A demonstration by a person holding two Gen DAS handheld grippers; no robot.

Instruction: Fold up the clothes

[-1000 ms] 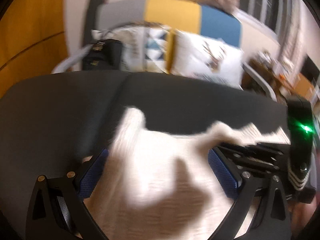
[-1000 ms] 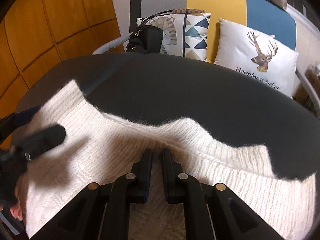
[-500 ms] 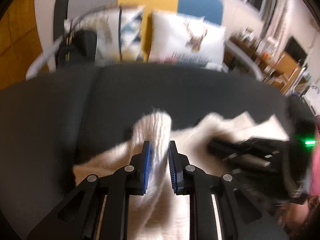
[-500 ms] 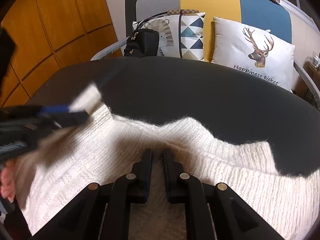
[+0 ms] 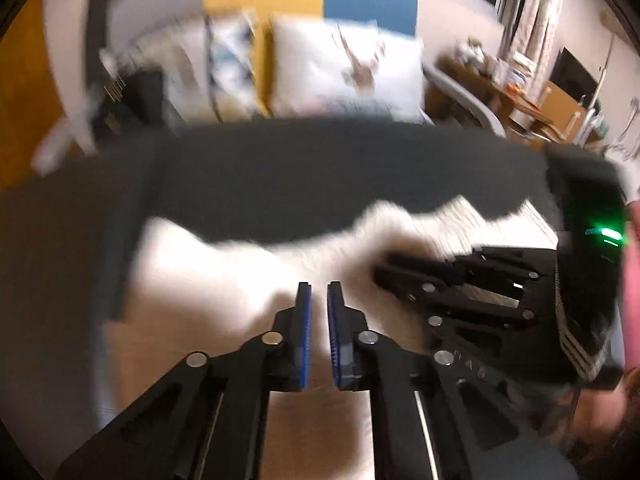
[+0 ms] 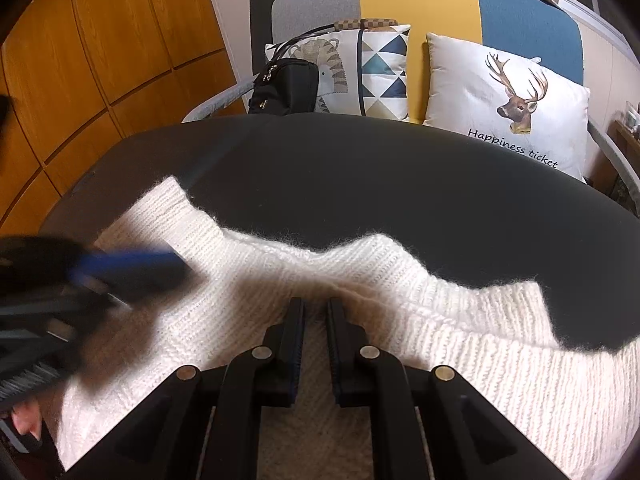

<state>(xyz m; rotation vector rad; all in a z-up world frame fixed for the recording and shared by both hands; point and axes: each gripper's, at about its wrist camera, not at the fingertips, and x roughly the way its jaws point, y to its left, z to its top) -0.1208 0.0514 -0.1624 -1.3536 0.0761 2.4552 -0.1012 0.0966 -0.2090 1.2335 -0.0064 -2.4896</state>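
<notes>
Since a second ago the left gripper [image 5: 318,292] has swept across the white ribbed-knit sweater [image 6: 360,280] and drawn its blue-padded fingers [image 5: 305,332] from wide apart to nearly together, though blur hides whether knit is caught between them. Beside it, the right gripper [image 6: 316,306] has kept still, its fingers narrow and pinching a fold of the sweater, which lies spread on the dark grey round table [image 6: 400,168].

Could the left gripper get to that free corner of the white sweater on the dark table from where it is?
Probably yes. The left gripper hovers just beside the sweater corner, with only bare table around it. Its jaws look closed, so they would need to open first.
</notes>
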